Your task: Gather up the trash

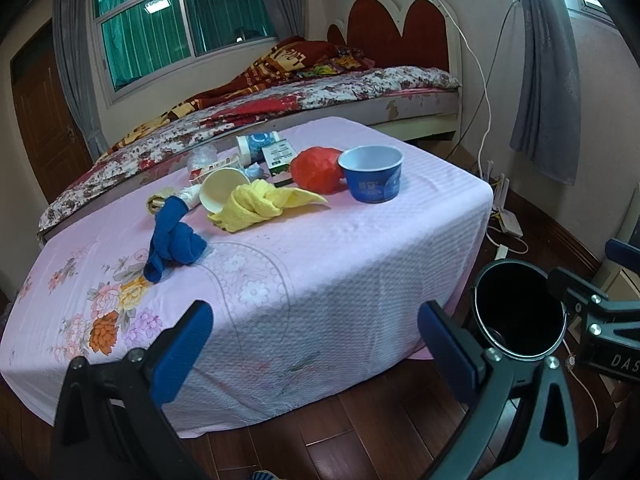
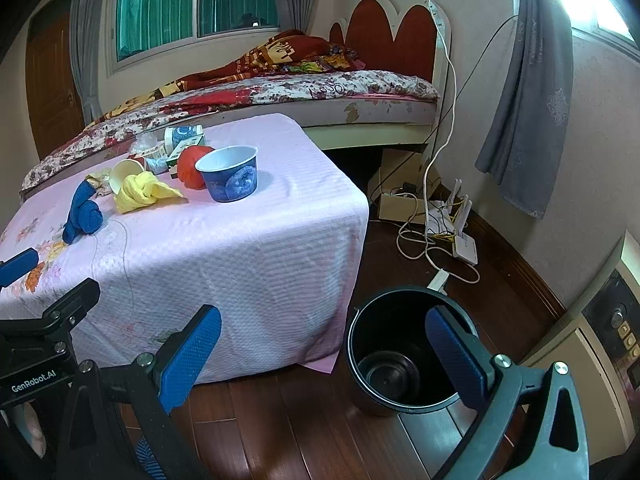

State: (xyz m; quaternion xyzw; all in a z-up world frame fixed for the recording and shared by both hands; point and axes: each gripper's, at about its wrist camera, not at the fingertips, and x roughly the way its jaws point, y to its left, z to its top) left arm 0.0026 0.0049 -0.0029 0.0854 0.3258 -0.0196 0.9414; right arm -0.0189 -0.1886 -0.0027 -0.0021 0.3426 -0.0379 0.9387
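A table under a pink cloth carries a blue paper bowl, a red plastic bag, a tipped white paper cup, a yellow cloth, a blue cloth, a white tub and a small green box. A black bin stands empty on the floor right of the table. My left gripper is open and empty before the table's near edge. My right gripper is open and empty, its right finger over the bin.
A bed runs behind the table. Cables, a router and a cardboard box lie on the wooden floor at the right wall. A cabinet stands at the far right. A door is at the left.
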